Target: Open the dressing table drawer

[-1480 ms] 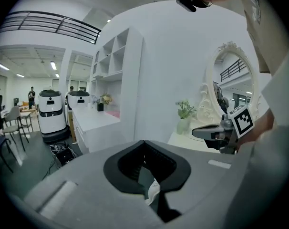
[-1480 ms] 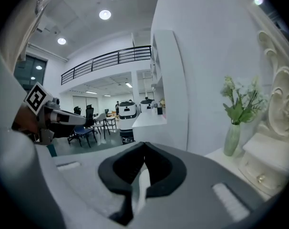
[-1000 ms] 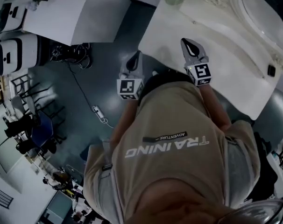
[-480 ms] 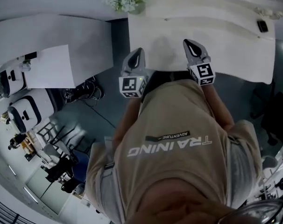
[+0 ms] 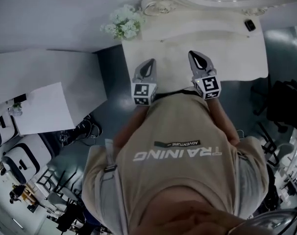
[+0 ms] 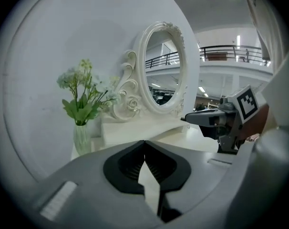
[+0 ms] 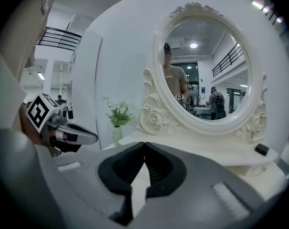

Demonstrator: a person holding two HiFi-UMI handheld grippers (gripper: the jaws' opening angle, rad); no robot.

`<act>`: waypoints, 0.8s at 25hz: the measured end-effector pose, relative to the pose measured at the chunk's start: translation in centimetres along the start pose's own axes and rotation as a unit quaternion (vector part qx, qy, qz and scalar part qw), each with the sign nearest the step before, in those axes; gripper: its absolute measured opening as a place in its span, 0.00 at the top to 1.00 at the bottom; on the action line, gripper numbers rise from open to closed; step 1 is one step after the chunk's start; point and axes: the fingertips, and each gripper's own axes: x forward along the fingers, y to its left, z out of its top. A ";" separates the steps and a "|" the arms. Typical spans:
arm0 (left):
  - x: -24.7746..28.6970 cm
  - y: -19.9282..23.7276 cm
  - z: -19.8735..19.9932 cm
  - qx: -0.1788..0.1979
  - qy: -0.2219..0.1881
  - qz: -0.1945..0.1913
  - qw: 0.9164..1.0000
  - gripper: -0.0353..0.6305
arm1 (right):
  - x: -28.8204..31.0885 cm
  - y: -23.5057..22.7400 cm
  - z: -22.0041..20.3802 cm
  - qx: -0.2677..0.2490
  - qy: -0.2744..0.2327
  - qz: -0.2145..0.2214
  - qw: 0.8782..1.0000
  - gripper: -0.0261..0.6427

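At the dressing table [image 5: 227, 53], near rim: left tool [image 5: 149, 62] and right tool [image 5: 195, 57] sit side by side over the front edge of the white surface, each with jaws pressed together on nothing. The drawer shows in no view (presumably tucked under that front edge, below the tool tips). The edge runs left to right across the head view, so the pull would likely come back toward the person. The right tool reaches a shade further over the top. A second ago the table lay skewed off to the right; now it is squared up, with mirror [image 7: 206, 75] and flower vase [image 5: 123, 23] ahead.
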 end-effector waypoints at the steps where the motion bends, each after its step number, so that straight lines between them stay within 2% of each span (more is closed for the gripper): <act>1: 0.7 0.1 -0.2 -0.005 0.000 -0.011 1.000 0.94 | -0.1 0.1 -0.3 -0.002 0.008 -0.007 1.000 0.96; 4: 2.5 0.7 -0.6 -0.006 0.004 -0.024 1.000 0.94 | -0.6 1.2 -1.5 -0.015 0.030 -0.012 0.999 0.96; 7: 4.5 1.0 -1.1 -0.013 0.018 -0.030 0.999 0.93 | -0.9 1.3 -2.6 0.004 0.041 -0.021 0.999 0.96; 11: 6.6 -0.1 -2.0 -0.059 0.045 -0.067 0.995 0.93 | -0.1 0.3 -3.1 0.050 0.042 -0.019 0.998 0.96; 16: 8.0 -0.3 -2.4 -0.047 0.058 -0.056 0.996 0.93 | 1.2 -1.0 -1.7 0.056 0.023 0.000 0.998 0.96; 20: 9.5 -0.4 -3.5 -0.056 0.076 -0.033 0.995 0.93 | 1.5 -1.8 -1.7 0.057 0.021 0.023 0.998 0.96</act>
